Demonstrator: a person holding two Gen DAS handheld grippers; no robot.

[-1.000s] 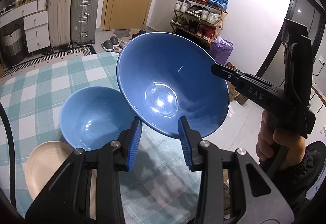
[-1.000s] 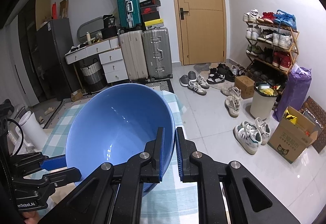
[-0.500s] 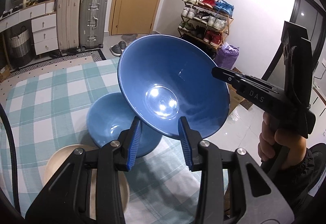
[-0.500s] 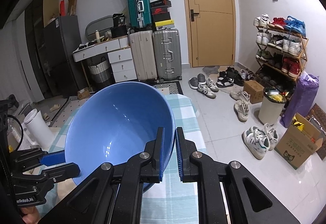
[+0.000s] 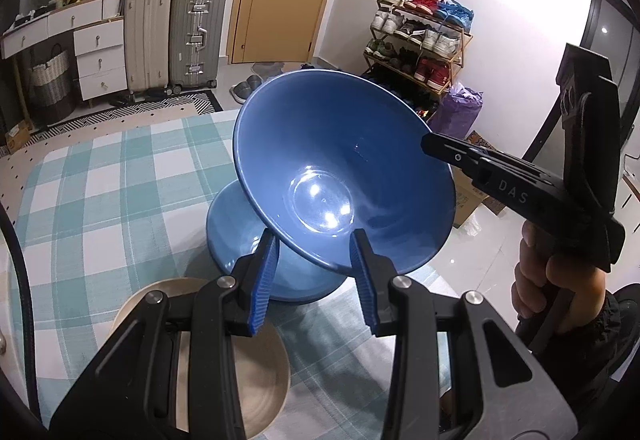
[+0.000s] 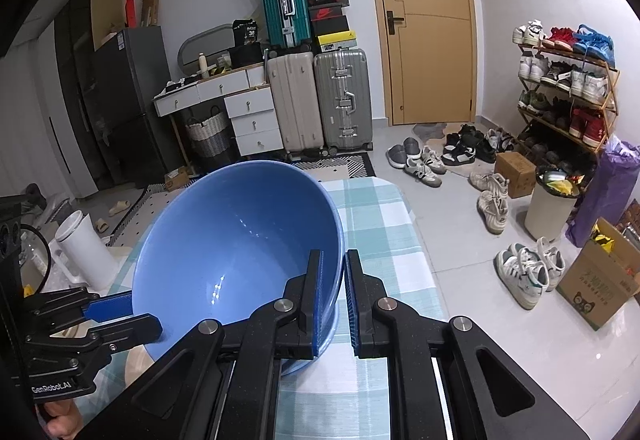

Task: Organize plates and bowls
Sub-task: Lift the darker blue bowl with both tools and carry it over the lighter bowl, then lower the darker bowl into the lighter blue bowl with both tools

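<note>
A large dark blue bowl [image 5: 340, 168] hangs tilted in the air, held from both sides. My left gripper [image 5: 314, 272] is shut on its near rim, one pad outside the wall and one inside. My right gripper [image 6: 345, 296] is shut on the opposite rim of the same bowl [image 6: 240, 240], and its black tip [image 5: 430, 144] shows at the bowl's right edge. Directly below, a lighter blue bowl [image 5: 236, 236] stands on the checked tablecloth [image 5: 100, 180], partly hidden. A beige plate [image 5: 260, 376] lies next to it, close to me.
A person's hand [image 5: 548, 292] grips the right tool's handle. The table's right edge [image 6: 416, 240] drops to a tiled floor with shoes, a bin [image 6: 550, 204] and a cardboard box [image 6: 600, 276]. A white jug [image 6: 86, 252] stands off the table's left side.
Both grippers carried the dark blue bowl sideways across the table. The lighter bowl and the beige plate, earlier off to the left, now sit beneath the held bowl. Neither grip changed.
</note>
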